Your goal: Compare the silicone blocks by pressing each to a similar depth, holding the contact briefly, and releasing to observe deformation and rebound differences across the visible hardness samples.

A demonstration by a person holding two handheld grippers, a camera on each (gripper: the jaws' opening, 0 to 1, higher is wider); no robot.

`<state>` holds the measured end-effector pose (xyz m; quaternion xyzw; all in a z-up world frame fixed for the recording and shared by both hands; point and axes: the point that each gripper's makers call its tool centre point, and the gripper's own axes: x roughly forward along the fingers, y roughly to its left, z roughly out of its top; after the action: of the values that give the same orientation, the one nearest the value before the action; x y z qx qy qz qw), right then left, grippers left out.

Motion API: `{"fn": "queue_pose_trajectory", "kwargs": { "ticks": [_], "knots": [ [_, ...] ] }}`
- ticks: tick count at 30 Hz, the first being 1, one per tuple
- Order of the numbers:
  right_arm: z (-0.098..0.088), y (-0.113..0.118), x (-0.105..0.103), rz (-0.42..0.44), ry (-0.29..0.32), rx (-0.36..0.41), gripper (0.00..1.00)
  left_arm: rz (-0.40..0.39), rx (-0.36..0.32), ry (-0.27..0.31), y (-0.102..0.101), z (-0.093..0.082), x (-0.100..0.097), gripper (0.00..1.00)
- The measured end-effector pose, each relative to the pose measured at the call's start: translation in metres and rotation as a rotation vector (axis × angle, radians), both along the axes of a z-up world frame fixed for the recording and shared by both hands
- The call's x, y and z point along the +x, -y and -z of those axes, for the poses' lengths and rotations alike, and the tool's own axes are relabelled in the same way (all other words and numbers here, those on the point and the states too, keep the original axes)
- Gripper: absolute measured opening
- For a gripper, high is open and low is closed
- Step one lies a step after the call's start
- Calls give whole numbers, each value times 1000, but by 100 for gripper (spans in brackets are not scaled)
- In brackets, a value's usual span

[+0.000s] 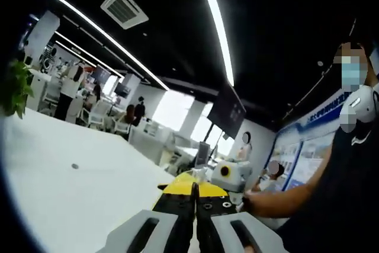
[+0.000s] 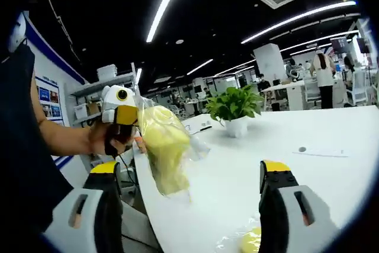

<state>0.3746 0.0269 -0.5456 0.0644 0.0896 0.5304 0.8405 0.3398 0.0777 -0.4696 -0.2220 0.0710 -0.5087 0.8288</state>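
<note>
A clear plastic bag with a pale yellow silicone block [image 2: 163, 146] hangs above the white table's near edge in the right gripper view. My left gripper [image 2: 135, 119], held in a hand, is shut on the bag's top. In the left gripper view its black, yellow-tipped jaws [image 1: 194, 192] meet with no gap, and the bag is hidden below them. My right gripper [image 2: 189, 170] stands open, its jaws wide apart with nothing between them. A second bagged yellow block [image 2: 251, 241] lies on the table near the right jaw. The right gripper [image 1: 232, 183] also shows beyond the left jaws.
The white table [image 2: 249, 176] stretches away, with a potted plant [image 2: 234, 108] and a small round inset [image 2: 302, 149] on it. The person in dark clothes [image 1: 337, 194] stands close by. Desks, chairs and other people fill the office behind.
</note>
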Motion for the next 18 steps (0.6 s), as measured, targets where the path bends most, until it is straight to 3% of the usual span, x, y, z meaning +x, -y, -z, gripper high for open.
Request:
{"fn": "queue_pose_trajectory", "kwargs": {
  "ticks": [4, 10, 14, 18],
  "knots": [
    [-7, 24, 11, 68, 48, 5, 96, -10, -14, 0, -4, -6, 4, 0],
    [-4, 71, 25, 212, 138, -61, 96, -45, -18, -12, -16, -3, 12, 0],
    [15, 111, 27, 314, 111, -80, 96, -65, -24, -34, -25, 9, 16, 0],
    [40, 139, 19, 371, 40, -110, 96, -77, -23, -60, -28, 22, 17, 0]
  ]
}}
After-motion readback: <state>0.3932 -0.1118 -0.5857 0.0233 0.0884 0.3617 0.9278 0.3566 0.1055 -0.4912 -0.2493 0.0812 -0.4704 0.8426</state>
